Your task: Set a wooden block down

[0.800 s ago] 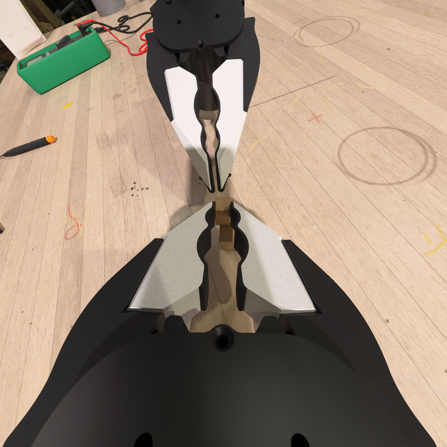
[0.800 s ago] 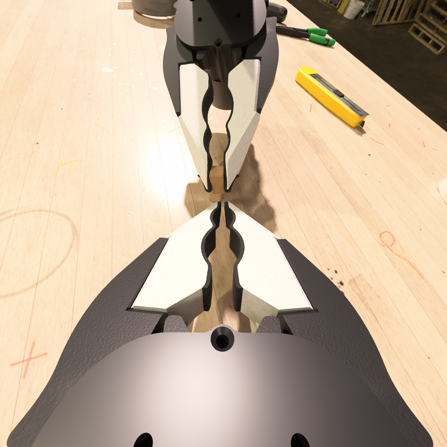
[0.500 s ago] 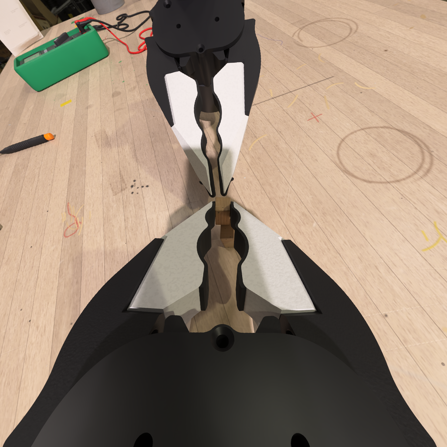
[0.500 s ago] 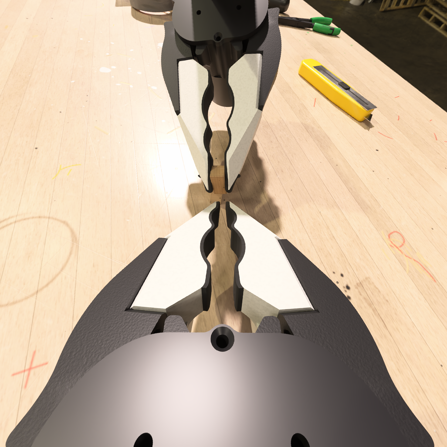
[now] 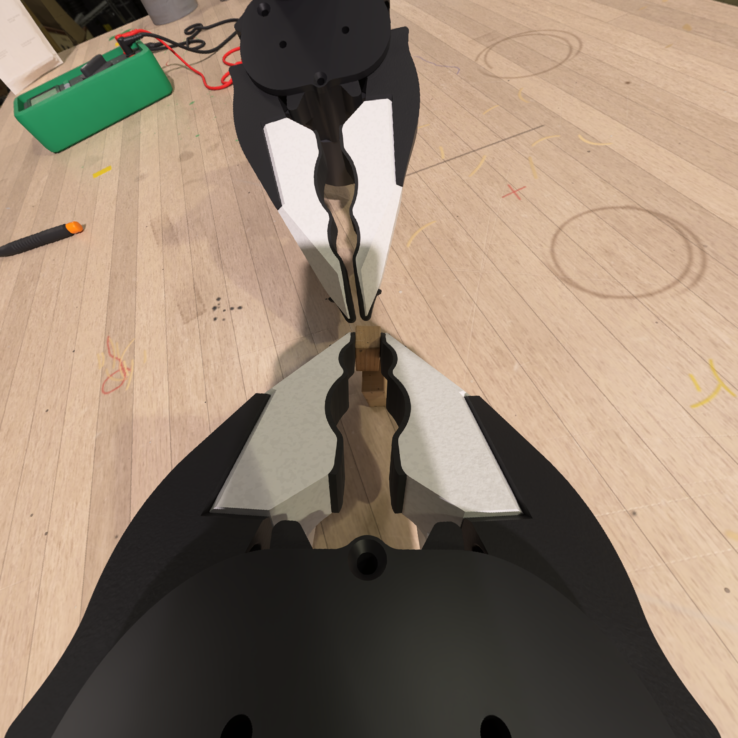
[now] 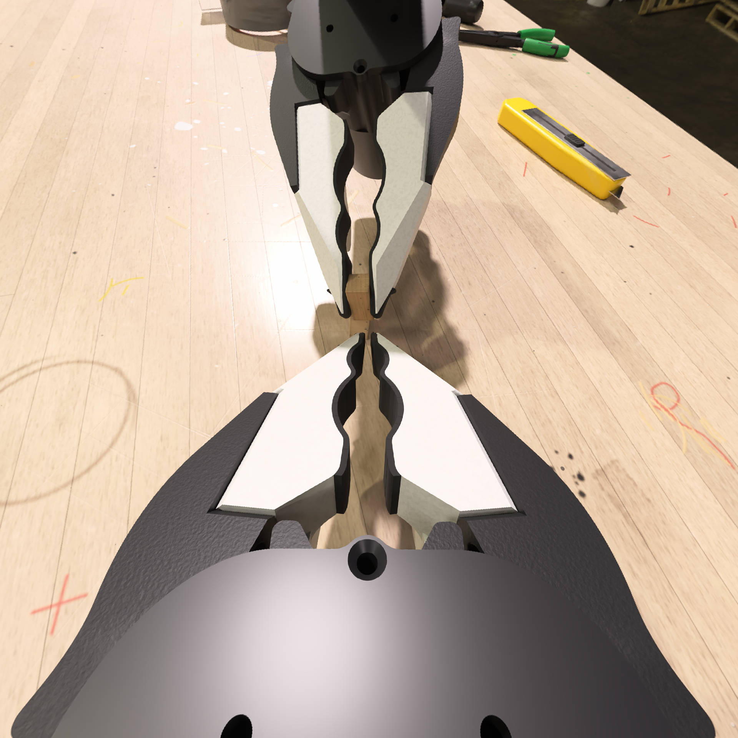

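My left gripper (image 5: 367, 339) is shut on a small wooden block (image 5: 367, 357) held at its fingertips just above the wooden tabletop (image 5: 519, 359). A second pale wooden piece (image 5: 374, 391) shows below the block, between the fingers. My right gripper (image 5: 356, 317) faces it tip to tip, shut and empty, a short gap from the block. In the right wrist view the right gripper (image 6: 367, 337) points at the left gripper (image 6: 357, 313), which holds the block (image 6: 356, 295).
A green box (image 5: 92, 100) with red and black cables (image 5: 207, 64) and a black pen with an orange tip (image 5: 40, 239) lie far left. A yellow utility knife (image 6: 559, 147) and a green-handled tool (image 6: 527, 42) lie near the table's edge.
Almost nothing. Both views have shifted very slightly. The block stays held in the left gripper and the right gripper stays shut opposite it.
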Tool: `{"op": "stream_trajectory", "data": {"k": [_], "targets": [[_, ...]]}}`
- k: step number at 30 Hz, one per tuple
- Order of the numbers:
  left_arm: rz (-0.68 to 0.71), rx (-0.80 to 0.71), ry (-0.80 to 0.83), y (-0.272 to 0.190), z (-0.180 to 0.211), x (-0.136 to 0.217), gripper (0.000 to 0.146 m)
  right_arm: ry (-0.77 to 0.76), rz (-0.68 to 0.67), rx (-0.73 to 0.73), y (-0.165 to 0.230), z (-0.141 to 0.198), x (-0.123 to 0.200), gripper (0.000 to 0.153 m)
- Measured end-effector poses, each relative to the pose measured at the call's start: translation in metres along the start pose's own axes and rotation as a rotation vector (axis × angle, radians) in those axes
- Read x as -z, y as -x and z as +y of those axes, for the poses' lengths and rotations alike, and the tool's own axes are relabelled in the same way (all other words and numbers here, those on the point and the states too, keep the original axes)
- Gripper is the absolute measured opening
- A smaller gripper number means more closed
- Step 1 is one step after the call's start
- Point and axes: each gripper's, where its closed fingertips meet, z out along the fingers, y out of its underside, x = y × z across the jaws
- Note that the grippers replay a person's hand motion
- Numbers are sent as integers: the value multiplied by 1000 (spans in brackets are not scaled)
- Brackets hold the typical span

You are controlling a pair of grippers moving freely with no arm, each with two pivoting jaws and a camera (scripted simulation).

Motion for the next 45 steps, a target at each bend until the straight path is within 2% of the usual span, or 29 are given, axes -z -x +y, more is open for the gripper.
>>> {"op": "stream_trajectory", "data": {"k": [10,45], "targets": [[47,81,-13,3,2,11,11,5,17,15,-1,0,0,3],[33,9,21,0,5,6,11,43,33,49,1,1,-3,3]]}}
